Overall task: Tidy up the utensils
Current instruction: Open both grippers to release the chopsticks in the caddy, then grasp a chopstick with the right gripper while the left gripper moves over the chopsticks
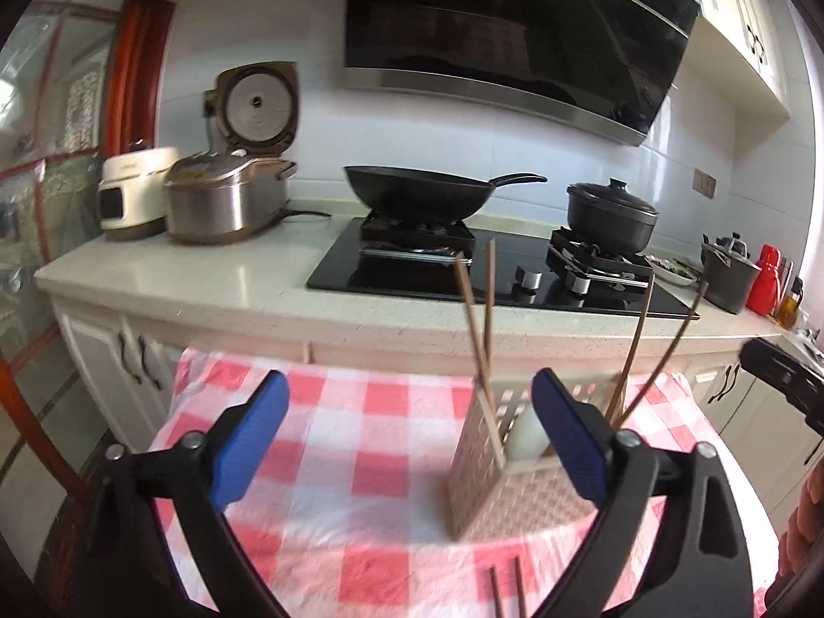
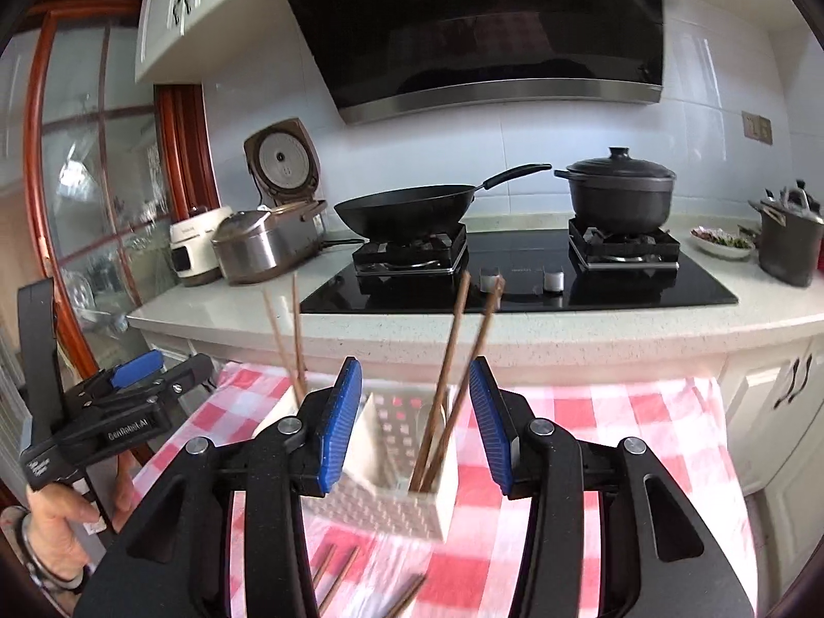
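Observation:
A beige perforated utensil holder [image 1: 476, 468] [image 2: 391, 510] stands on the red-and-white checked cloth [image 1: 360, 412]. One pair of brown chopsticks [image 1: 481, 319] [image 2: 288, 335] leans in its left compartment and another pair [image 1: 644, 350] [image 2: 453, 360] in its right one, beside a white spoon [image 1: 525, 438]. Loose chopsticks [image 1: 507, 592] [image 2: 335, 577] lie on the cloth in front of it. My left gripper [image 1: 412, 438] is wide open and empty, left of the holder. My right gripper [image 2: 412, 425] is open; the right pair rises between its blue pads [image 2: 335, 427] without touching them.
Behind the table runs a counter [image 1: 206, 283] with a black hob [image 2: 515, 278], a wok [image 2: 407, 211], a lidded pot [image 2: 618, 195], two rice cookers [image 1: 226, 201] and a grey pot [image 2: 788, 242]. A hand [image 2: 56, 525] holds the left gripper [image 2: 129, 391].

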{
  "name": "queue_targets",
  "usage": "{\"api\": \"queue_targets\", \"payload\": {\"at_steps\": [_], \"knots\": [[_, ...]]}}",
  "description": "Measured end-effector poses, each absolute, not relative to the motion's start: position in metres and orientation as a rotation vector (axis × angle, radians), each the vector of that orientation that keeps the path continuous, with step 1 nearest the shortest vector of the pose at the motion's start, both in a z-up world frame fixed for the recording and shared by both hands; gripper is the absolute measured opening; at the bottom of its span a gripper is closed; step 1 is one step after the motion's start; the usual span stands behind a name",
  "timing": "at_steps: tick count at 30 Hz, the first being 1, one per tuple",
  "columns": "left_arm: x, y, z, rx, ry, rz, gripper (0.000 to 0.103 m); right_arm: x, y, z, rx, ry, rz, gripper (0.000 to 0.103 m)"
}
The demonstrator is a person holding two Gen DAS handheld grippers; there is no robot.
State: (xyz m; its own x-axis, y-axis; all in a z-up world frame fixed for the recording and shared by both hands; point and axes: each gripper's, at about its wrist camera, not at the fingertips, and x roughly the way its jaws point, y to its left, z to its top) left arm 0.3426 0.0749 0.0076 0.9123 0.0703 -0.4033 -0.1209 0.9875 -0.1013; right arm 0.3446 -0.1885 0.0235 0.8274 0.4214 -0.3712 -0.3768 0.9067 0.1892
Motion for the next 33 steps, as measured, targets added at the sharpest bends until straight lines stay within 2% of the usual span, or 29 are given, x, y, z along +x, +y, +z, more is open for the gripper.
{"api": "queue_targets", "payload": {"at_steps": [16, 18, 23, 33], "knots": [[0.229, 0.089, -0.076, -0.239, 0.53, 0.127, 0.096, 0.281, -0.206, -0.081, 0.219, 0.607, 0.351, 0.043], [0.22, 0.088, -0.086, -0.248, 0.547, 0.113, 0.096, 0.279, -0.205, -0.091, 0.221, 0.633, 0.347, 0.039], [0.209, 0.079, -0.111, -0.236, 0.591, 0.104, 0.096, 0.279, -0.19, -0.12, 0.199, 0.729, 0.352, 0.023], [0.196, 0.064, -0.119, -0.146, 0.561, 0.115, 0.096, 0.284, -0.157, -0.142, 0.172, 0.82, 0.374, 0.017]]}}
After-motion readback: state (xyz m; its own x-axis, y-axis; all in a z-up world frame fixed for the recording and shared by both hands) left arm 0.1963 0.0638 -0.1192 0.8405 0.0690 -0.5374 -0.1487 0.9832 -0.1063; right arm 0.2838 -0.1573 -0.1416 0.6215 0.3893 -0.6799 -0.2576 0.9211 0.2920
